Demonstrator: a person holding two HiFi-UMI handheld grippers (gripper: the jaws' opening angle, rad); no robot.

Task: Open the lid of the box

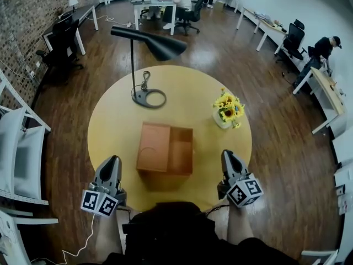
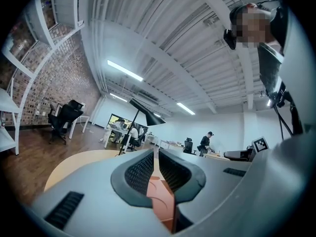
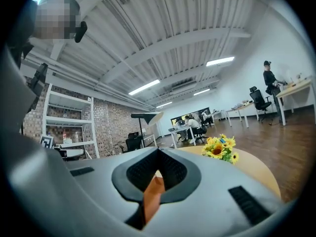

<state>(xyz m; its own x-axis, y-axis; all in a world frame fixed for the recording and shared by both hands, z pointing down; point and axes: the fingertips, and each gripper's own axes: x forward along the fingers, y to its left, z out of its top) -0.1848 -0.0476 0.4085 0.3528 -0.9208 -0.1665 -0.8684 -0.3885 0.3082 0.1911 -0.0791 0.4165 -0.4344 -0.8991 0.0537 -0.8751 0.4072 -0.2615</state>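
- round yellow surface on a dark wood floor, in an open office with desks and seated people far behind.
- box sits at the near middle of the surface, brown, well apart from both tools.
- its left half shows a flat, paler panel. the right half looks darker and sunk, as if open there.
- judgement: the lid seems at least partly open already. whether the panel must still be lifted or is a lid laid back, i cannot tell.
- nothing shows inside the sunk half, though the view is too small to be sure.
- left tool is at the near left edge with its jaws pressed together and nothing gripped. only the box shows beyond them.
- right tool is at the near right edge, likewise closed tight and empty.
- small pale pot to the right of the box holds yellow flowers.
- black lamp stands far of the box, its cord coiled round the base.
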